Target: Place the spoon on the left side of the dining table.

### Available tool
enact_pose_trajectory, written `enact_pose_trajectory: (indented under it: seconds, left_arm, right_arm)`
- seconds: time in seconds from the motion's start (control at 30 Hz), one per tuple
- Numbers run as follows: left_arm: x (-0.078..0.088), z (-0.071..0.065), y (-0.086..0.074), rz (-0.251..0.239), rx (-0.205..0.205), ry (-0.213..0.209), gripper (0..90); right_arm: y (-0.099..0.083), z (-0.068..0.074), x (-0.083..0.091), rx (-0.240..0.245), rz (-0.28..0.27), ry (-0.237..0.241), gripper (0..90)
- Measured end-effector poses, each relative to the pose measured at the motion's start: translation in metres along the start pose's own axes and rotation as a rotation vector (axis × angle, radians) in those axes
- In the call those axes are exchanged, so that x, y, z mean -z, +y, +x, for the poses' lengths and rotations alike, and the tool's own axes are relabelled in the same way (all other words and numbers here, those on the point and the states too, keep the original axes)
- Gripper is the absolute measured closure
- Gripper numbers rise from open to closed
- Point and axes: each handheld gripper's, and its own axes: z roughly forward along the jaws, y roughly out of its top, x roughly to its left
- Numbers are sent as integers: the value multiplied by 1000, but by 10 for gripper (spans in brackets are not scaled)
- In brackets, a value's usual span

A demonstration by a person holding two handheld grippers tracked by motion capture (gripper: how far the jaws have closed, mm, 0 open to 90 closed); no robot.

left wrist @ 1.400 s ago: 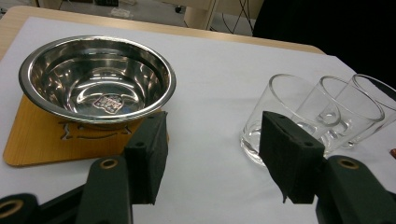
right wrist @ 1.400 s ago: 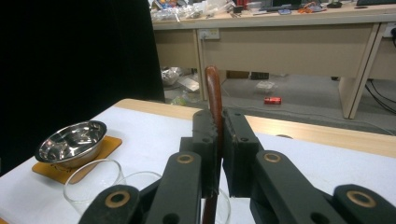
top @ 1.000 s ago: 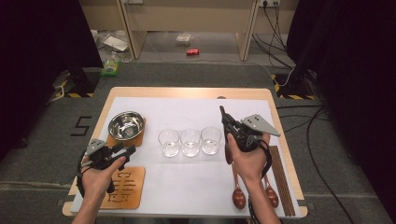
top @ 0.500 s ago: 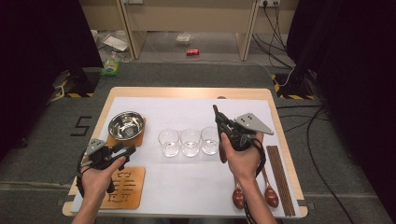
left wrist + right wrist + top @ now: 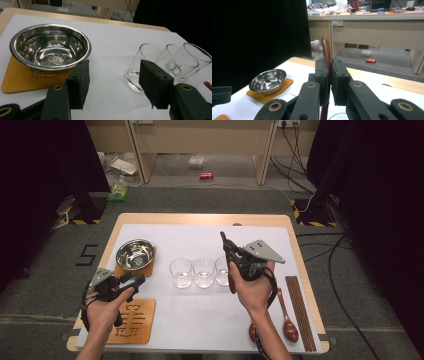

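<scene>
Wooden spoon handle [image 5: 326,53] is clamped between the closed jaws of the right gripper [image 5: 329,75] at the centre of the right gripper view; in the high view the spoon [image 5: 232,281] is held right of centre, beside three glasses [image 5: 204,272]. At lower left, the left gripper [image 5: 134,281] is kept open and empty, near a steel bowl [image 5: 135,254] on a coaster [image 5: 150,265].
</scene>
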Motion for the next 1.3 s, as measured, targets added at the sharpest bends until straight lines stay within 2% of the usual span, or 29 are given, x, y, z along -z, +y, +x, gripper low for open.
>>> enact_pose_trajectory:
  seconds: [0.23,0.5,0.77,0.8,0.83,0.87,1.07,1.1,1.27,1.3]
  left_arm:
    - [-2,-10,11,-13,-16,-32,415]
    - [-6,-28,35,-20,-61,-68,413]
    - [-17,-54,64,-15,-117,-126,403]
    - [-20,-63,72,-17,-131,-150,402]
    - [-21,-66,74,-17,-136,-160,403]
    - [-21,-66,74,-17,-136,-160,403]
    - [-32,-95,97,-27,-143,-232,407]
    - [-32,-95,97,-27,-143,-232,409]
    - [-38,-119,114,-44,-151,-284,417]
    - [-38,-119,114,-44,-151,-284,418]
  right_arm:
    - [0,8,-5,6,2,19,846]
    - [-1,14,-10,17,2,36,846]
    - [-1,19,-14,19,4,49,846]
    - [-1,20,-15,21,6,52,846]
    - [-1,20,-16,26,6,53,846]
    - [-1,20,-16,24,8,53,846]
    - [-3,22,-19,24,12,59,846]
    - [-3,22,-19,24,12,59,846]
    - [-5,22,-21,28,14,61,846]
    - [-5,22,-21,28,14,61,846]
